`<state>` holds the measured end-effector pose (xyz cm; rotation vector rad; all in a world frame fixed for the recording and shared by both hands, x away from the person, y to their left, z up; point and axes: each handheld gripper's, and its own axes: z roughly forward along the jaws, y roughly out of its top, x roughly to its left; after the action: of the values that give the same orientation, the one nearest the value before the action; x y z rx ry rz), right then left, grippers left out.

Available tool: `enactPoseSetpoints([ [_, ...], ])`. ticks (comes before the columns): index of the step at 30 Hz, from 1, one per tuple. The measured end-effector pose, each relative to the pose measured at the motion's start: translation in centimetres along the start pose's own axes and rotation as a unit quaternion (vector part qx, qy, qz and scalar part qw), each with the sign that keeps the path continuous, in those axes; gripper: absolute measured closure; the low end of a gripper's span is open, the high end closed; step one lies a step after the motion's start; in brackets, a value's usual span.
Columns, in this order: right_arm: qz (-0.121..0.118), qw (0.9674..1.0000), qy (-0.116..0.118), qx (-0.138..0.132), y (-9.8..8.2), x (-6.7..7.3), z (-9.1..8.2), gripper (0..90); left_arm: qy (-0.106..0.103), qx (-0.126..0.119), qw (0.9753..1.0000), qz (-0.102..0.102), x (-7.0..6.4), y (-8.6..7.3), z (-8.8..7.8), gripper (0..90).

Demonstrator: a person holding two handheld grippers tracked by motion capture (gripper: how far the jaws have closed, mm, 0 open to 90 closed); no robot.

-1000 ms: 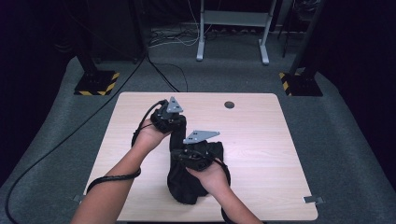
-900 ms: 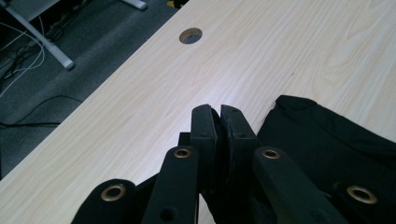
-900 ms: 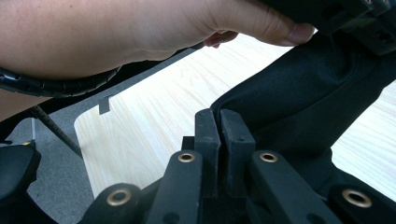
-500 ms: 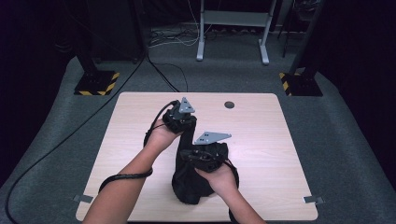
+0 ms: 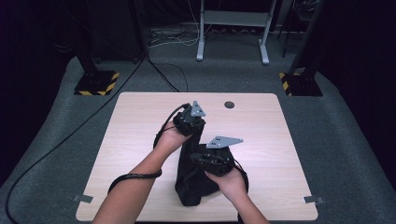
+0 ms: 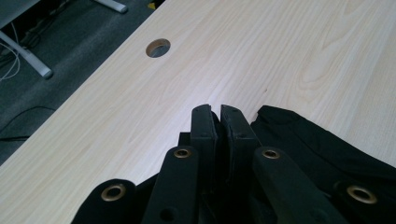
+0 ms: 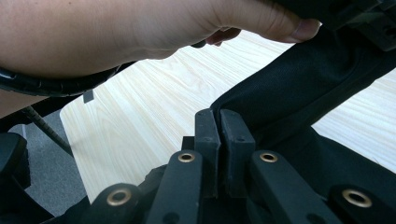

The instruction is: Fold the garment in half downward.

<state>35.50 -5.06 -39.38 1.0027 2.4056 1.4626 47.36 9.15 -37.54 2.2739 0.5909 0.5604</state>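
Both my claws are clamped on the same black cloth, prob a garment or bag, can't tell which. Left claw sits further out on the bench, jaws pressed together w/ a fold of the cloth pinched between them; in the left gripper view the left claw's tips are shut tight, fabric spilling off to one side. Right claw is nearer to me, also shut on the cloth; in the right gripper view the jaws meet on a taut band of fabric that runs up and away toward my left hand.

Key relation: the cloth hangs and bunches between the two grips, long axis running roughly front-to-back along the bench, from the left claw at the far end to the heap near the front edge, below and just beside my right hand. The stretch between the claws looks tight; the bulk rests on the bench under the right one.

My guess for the next move: the right claw is nearer the heap, so it does the shifting, while the left anchors the far end. Risk: slip at either pinch if I pull too hard.
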Motion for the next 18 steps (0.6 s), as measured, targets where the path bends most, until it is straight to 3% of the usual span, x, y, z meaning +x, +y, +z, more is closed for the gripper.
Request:
enactPoseSetpoints([
  [18,0.018,0.9997,-0.014,0.012,-2.5,-1.6,-1.0,86.5,-0.018,0.003,0.9998,-0.009,-1.7,0.1,2.8,83.8],
])
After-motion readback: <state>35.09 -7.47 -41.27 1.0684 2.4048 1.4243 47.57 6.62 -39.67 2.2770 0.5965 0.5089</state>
